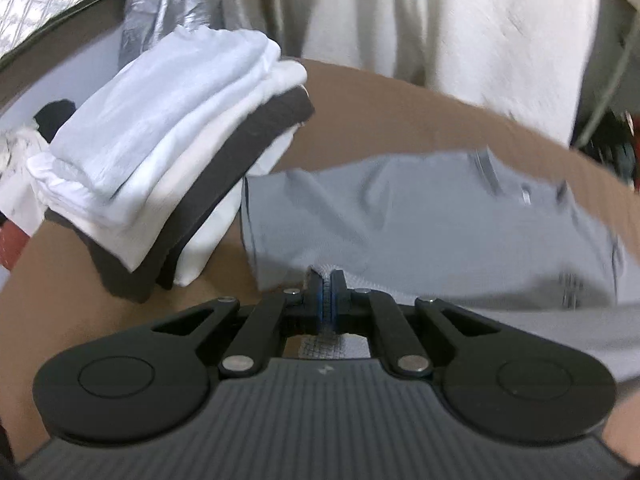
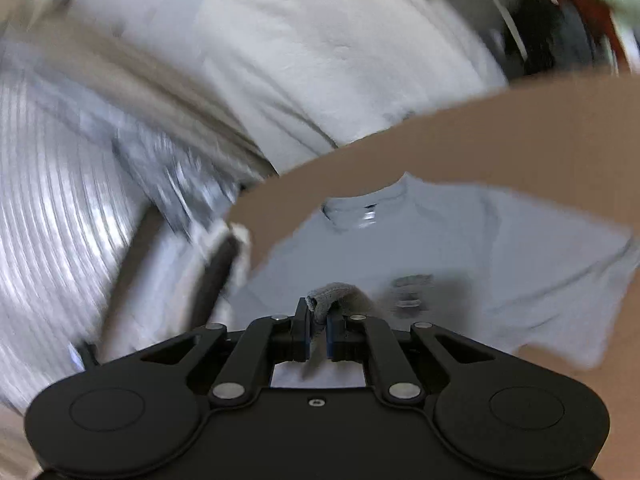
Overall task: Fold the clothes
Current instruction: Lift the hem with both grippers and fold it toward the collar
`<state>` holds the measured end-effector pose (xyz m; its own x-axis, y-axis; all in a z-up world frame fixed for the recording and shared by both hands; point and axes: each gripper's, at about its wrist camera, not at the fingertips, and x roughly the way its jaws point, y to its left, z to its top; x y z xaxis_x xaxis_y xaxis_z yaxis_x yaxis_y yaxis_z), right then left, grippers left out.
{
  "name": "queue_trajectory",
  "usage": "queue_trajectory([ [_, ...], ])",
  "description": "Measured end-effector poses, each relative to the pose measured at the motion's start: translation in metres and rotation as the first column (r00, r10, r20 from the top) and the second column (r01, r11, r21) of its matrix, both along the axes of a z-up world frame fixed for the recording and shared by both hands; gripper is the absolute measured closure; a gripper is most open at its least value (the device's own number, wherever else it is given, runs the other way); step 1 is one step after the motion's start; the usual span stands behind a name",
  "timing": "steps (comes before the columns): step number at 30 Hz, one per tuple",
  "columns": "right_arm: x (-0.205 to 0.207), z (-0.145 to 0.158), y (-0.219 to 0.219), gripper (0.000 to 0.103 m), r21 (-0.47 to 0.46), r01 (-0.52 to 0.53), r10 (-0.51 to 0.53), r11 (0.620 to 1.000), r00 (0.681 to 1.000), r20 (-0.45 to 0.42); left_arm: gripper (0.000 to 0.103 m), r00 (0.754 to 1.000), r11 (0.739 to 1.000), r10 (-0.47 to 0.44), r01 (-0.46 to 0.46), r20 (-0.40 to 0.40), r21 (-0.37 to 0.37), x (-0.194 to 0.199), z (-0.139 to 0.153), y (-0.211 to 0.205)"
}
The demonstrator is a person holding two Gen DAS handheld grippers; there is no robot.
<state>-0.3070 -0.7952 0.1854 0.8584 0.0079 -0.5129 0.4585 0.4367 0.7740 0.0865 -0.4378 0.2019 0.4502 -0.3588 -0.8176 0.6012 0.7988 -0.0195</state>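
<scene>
A light grey T-shirt (image 1: 420,216) lies spread on the brown table (image 1: 400,120). My left gripper (image 1: 327,280) is shut on its near hem, the fabric pinched between the blue pads. In the right wrist view the same grey T-shirt (image 2: 460,248) shows its collar at the far side and a small chest print. My right gripper (image 2: 318,312) is shut on a bunched fold of the shirt's near edge. Both views are blurred by motion.
A stack of folded white and dark clothes (image 1: 172,160) sits on the table's left, touching the grey shirt's left edge. White cloth (image 1: 440,20) hangs behind the table. A shiny silver surface (image 2: 60,200) fills the left of the right wrist view.
</scene>
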Motion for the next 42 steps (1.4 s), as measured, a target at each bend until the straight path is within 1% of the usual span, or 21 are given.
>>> queue_trajectory([
  [2,0.005,-0.021,-0.014,0.093,0.116,0.061,-0.067,0.991,0.996,0.054,0.100,1.000,0.999,0.024,-0.024,-0.003,-0.025,0.008,-0.001,-0.019],
  [3,0.013,-0.028,-0.018,0.093,0.138,0.095,-0.102,0.986,0.993,0.050,0.100,0.999,0.999,0.033,-0.033,-0.001,-0.040,0.012,-0.003,-0.027],
  [4,0.021,-0.031,-0.020,0.093,0.133,0.128,-0.134,0.983,0.991,0.031,0.100,0.999,0.997,0.041,-0.041,-0.001,-0.059,0.015,-0.004,-0.038],
  [7,0.043,-0.027,-0.025,0.093,0.060,0.194,-0.193,0.979,0.981,-0.028,0.100,0.998,0.994,0.057,-0.057,-0.001,-0.089,0.024,-0.009,-0.069],
  [9,0.047,-0.024,-0.027,0.093,0.025,0.238,-0.237,0.971,0.971,-0.029,0.100,0.997,0.989,0.078,-0.081,-0.025,-0.121,0.035,-0.012,-0.088],
  [11,0.040,-0.025,-0.025,0.093,-0.038,0.281,-0.281,0.959,0.960,-0.002,0.100,0.992,0.977,0.106,-0.117,-0.072,-0.180,0.047,-0.012,-0.098],
  [12,0.035,-0.029,-0.023,0.094,-0.071,0.301,-0.300,0.951,0.954,0.020,0.100,0.989,0.971,0.113,-0.130,-0.094,-0.201,0.054,-0.014,-0.102],
  [13,0.028,-0.038,-0.020,0.094,-0.105,0.319,-0.316,0.942,0.948,0.043,0.100,0.989,0.971,0.107,-0.126,-0.104,-0.201,0.061,-0.016,-0.106],
  [14,0.021,-0.049,-0.019,0.094,-0.130,0.334,-0.332,0.933,0.943,0.041,0.100,0.988,0.972,0.101,-0.122,-0.114,-0.199,0.067,-0.019,-0.111],
  [15,0.017,-0.061,-0.022,0.093,-0.132,0.351,-0.351,0.927,0.936,0.024,0.100,0.993,0.975,0.078,-0.095,-0.091,-0.199,0.070,-0.020,-0.116],
  [19,0.018,-0.086,-0.046,0.094,-0.143,0.290,-0.293,0.946,0.956,0.002,0.100,0.999,0.973,-0.004,-0.004,-0.035,-0.231,0.081,-0.025,-0.137],
  [23,0.025,-0.092,-0.066,0.094,-0.211,0.232,-0.240,0.950,0.971,-0.015,0.100,0.998,0.971,0.006,-0.020,-0.061,-0.240,0.101,-0.045,-0.158],
  [26,0.039,-0.103,-0.075,0.094,-0.319,0.222,-0.254,0.922,0.965,-0.063,0.100,0.995,0.960,0.009,-0.037,-0.101,-0.278,0.117,-0.068,-0.170],
  [28,0.054,-0.115,-0.079,0.094,-0.388,0.193,-0.254,0.901,0.960,-0.114,0.100,0.994,0.961,0.007,-0.036,-0.106,-0.274,0.124,-0.085,-0.180],
  [30,0.070,-0.126,-0.084,0.094,-0.432,0.154,-0.243,0.889,0.957,-0.158,0.100,0.995,0.963,0.007,-0.034,-0.103,-0.266,0.130,-0.101,-0.190],
  [32,0.080,-0.135,-0.090,0.094,-0.455,0.158,-0.256,0.877,0.953,-0.162,0.100,0.995,0.957,-0.006,-0.023,-0.098,-0.289,0.133,-0.115,-0.196],
  [34,0.084,-0.141,-0.100,0.094,-0.432,0.193,-0.283,0.881,0.946,-0.155,0.099,0.997,0.960,-0.024,0.002,-0.073,-0.281,0.134,-0.128,-0.201],
  [36,0.085,-0.150,-0.111,0.093,-0.373,0.241,-0.315,0.896,0.937,-0.150,0.099,0.998,0.967,-0.024,0.009,-0.056,-0.255,0.137,-0.143,-0.206],
  [38,0.085,-0.160,-0.120,0.090,-0.310,0.284,-0.341,0.907,0.929,-0.145,0.099,0.995,0.964,0.004,-0.030,-0.100,-0.266,0.146,-0.157,-0.206],
  [40,0.084,-0.167,-0.120,0.087,-0.295,0.279,-0.328,0.914,0.935,-0.133,0.099,0.990,0.960,0.024,-0.061,-0.137,-0.272,0.153,-0.168,-0.206],
  [42,0.082,-0.171,-0.119,0.079,-0.289,0.271,-0.315,0.918,0.942,-0.117,0.097,0.986,0.958,0.037,-0.081,-0.162,-0.275,0.159,-0.174,-0.208],
])
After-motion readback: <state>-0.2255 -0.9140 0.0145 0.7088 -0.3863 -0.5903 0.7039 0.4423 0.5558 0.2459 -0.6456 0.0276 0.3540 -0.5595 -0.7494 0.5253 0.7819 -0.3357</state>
